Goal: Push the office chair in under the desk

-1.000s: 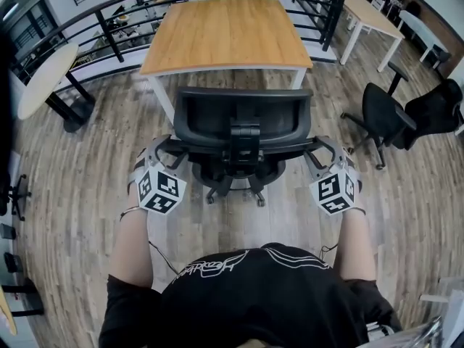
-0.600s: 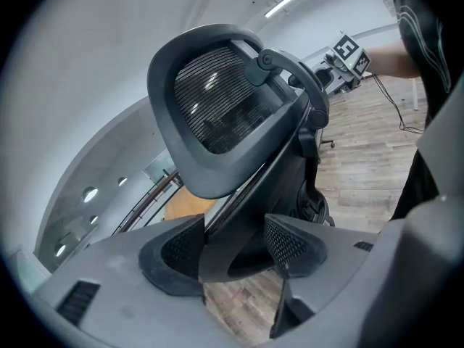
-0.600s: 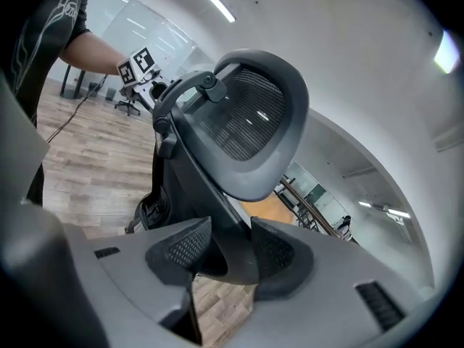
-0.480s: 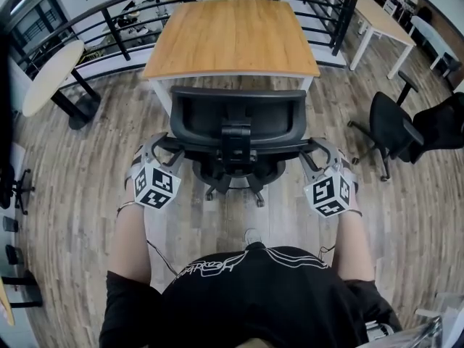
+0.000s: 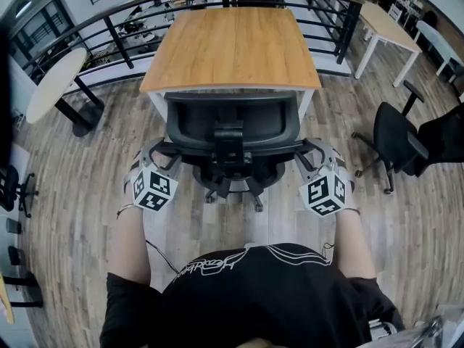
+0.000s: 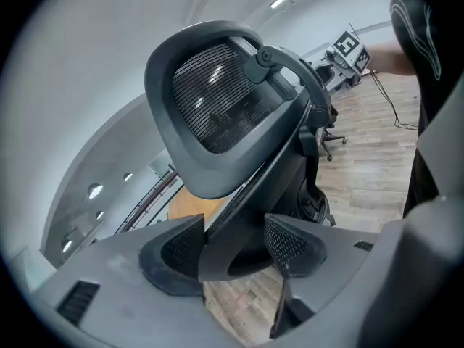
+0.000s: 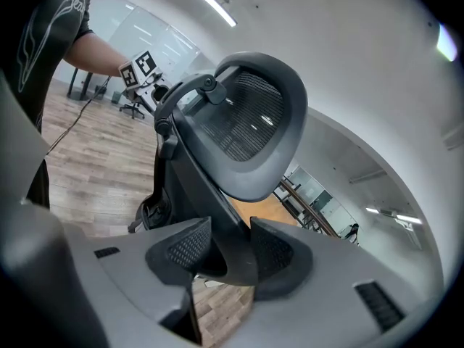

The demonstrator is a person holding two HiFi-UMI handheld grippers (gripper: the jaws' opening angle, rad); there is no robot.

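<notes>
Judging by the black mesh-backed office chair (image 5: 232, 125), its backrest meeting the near edge of the light wooden white-legged table (image 5: 232, 46), the push looks mostly done (the wheeled base (image 5: 232, 188) shows outside); a final shove seems left; left claw (image 5: 159, 151) and right claw (image 5: 310, 151) each pinch its rear frame.

An open-plan office: a wooden desk (image 5: 232, 49), a black office chair (image 5: 232, 125), further swivel chairs (image 5: 395, 140) and white tables (image 5: 388, 22) on plank flooring (image 5: 72, 187).
</notes>
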